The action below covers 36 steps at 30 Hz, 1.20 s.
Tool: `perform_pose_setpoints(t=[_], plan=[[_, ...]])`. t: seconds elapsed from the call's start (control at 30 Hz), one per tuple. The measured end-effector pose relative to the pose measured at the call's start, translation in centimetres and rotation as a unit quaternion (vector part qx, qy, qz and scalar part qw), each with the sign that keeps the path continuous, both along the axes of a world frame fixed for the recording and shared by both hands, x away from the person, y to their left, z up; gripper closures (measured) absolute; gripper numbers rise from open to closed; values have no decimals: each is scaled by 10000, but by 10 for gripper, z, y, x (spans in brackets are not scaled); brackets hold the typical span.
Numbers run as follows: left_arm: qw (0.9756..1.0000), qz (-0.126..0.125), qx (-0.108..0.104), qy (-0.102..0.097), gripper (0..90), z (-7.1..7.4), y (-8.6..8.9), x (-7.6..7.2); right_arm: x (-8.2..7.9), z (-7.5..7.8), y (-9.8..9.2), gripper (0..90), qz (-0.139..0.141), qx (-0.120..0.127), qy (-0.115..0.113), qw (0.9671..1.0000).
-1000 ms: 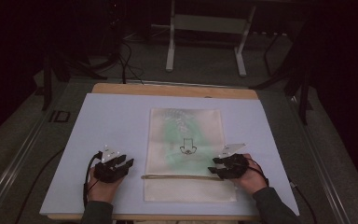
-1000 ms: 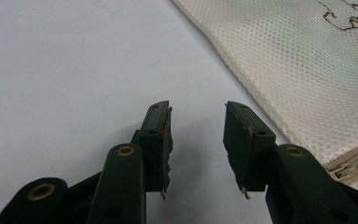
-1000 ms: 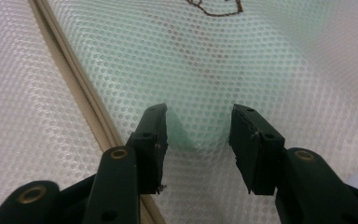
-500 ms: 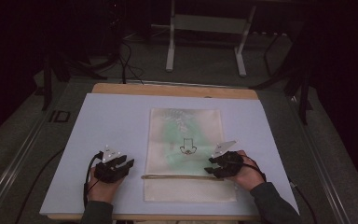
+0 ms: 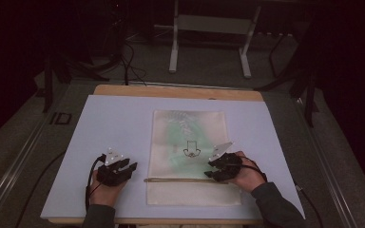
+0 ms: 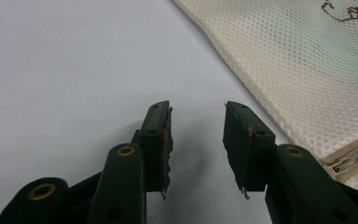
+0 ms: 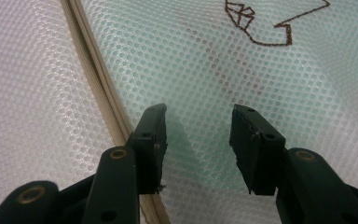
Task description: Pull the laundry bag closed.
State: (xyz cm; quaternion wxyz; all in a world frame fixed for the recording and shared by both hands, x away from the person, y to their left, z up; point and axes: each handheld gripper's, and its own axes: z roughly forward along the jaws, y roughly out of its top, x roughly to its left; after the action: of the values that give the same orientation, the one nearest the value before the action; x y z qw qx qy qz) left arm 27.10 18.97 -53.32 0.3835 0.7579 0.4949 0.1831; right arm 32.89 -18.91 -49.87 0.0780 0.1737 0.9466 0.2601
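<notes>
jaws of the right gripper [image 7: 198, 149] stand wide apart with nothing between them, hovering low over a cream mesh bag [image 7: 242, 65]. just beside its left finger [image 7: 151, 140] runs the bag's zipper [image 7: 98, 84], a tan strip that passes under that finger's edge. beyond the fingertips the mesh shows something pale green inside, and farther still a brown outline drawing [image 7: 270, 23] printed on the fabric.

the left gripper [image 6: 198, 144] is also wide open and empty, its fingers [image 6: 156, 140] over the bare pale blue mat [image 6: 65, 60]. the bag's edge lies just beside its right finger, with the zipper end [image 6: 349, 161] at that side; the mesh stretches away beyond.

from above, the bag [image 5: 190, 156] lies flat in the middle of the mat [image 5: 114, 123], the right gripper [image 5: 221, 166] over its near right part by the zipper [image 5: 176, 180], the left gripper [image 5: 119, 170] just off its left edge.
</notes>
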Motion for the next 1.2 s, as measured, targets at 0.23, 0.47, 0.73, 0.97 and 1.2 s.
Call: perform_pose_setpoints(t=[0.23,0.47,0.73,0.97,1.2], plan=[[10000,-25,11,19,606,0,0,0,1,2,6,558,101,-50,14,9999],[10000,-53,35,31,606,-1,-1,1,1,3,10,558,167,-67,31,9998],[10000,-69,50,47,605,-1,-2,1,1,5,17,558,213,-67,68,9997],[9999,-89,53,62,605,-1,-2,1,1,7,24,559,312,-88,61,9995],[9999,-91,58,63,604,-2,-2,1,1,8,31,567,406,-98,73,9991]])
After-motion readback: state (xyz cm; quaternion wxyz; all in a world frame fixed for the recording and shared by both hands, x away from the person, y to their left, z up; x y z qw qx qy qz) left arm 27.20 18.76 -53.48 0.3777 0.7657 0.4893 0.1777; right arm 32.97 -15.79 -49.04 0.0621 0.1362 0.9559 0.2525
